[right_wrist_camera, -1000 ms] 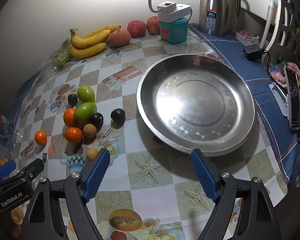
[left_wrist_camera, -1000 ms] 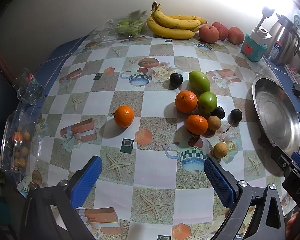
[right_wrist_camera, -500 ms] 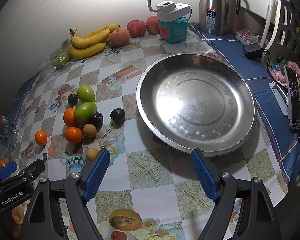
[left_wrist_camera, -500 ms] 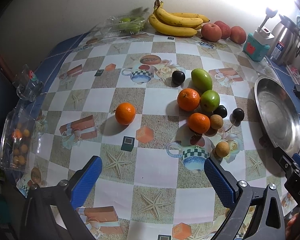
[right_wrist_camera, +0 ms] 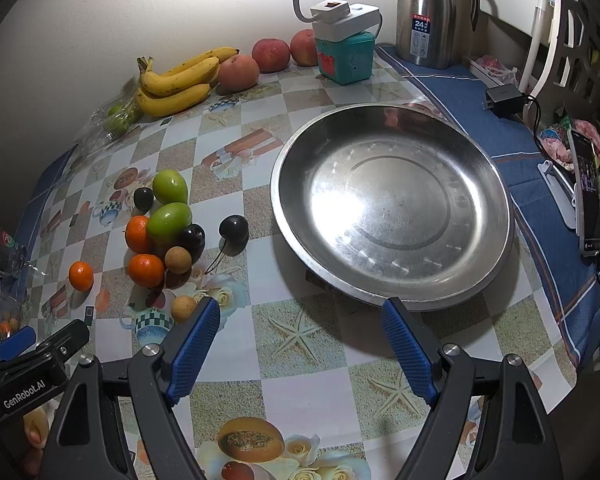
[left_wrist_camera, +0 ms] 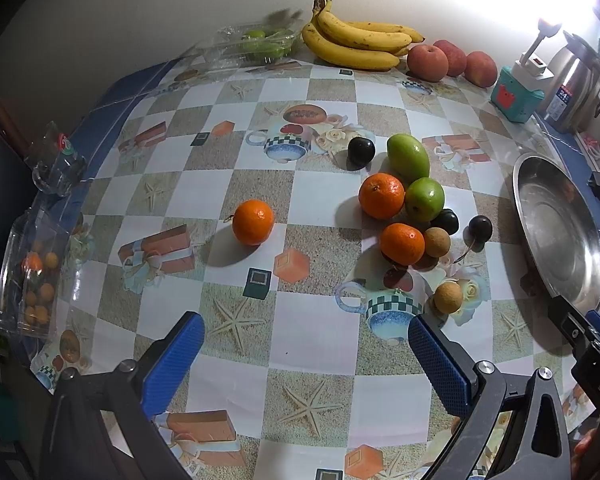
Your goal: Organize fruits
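Both the left gripper [left_wrist_camera: 306,354] and right gripper [right_wrist_camera: 300,344] hang released above the counter [left_wrist_camera: 312,332]. The loose fruit cluster [left_wrist_camera: 410,216] lies mid-counter, beside the steel basin [right_wrist_camera: 392,208] nearer the right edge.

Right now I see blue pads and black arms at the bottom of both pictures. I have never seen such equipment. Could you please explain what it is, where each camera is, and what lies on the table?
A person holds two hand-held grippers, each carrying its own camera looking along its fingers. One picture comes from the left gripper, the other from the right gripper. Both are open and hold nothing. On the table lie loose oranges, green fruits, dark plums, bananas, and an empty steel dish.
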A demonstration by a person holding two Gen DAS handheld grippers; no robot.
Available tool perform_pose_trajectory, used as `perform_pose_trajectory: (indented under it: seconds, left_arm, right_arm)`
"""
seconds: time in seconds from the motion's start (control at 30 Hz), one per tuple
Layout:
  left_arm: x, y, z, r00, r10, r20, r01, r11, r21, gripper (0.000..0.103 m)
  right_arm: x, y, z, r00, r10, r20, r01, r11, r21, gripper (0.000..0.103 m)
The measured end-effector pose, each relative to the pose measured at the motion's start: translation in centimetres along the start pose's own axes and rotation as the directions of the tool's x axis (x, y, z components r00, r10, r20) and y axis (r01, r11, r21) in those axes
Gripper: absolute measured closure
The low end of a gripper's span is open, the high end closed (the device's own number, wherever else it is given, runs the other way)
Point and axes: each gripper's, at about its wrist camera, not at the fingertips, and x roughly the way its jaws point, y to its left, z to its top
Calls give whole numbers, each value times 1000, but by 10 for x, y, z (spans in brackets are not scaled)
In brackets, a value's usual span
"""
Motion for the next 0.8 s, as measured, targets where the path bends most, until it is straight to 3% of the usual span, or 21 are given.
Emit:
perform_pose_trajectory:
  seconds: [0.8]
  left_arm:
    - [1,2,0,1000,-2,-2,2,1000,-6,0]
  right_arm:
    - [2,-1,0,1000,-1,-7,1,1000,2,19]
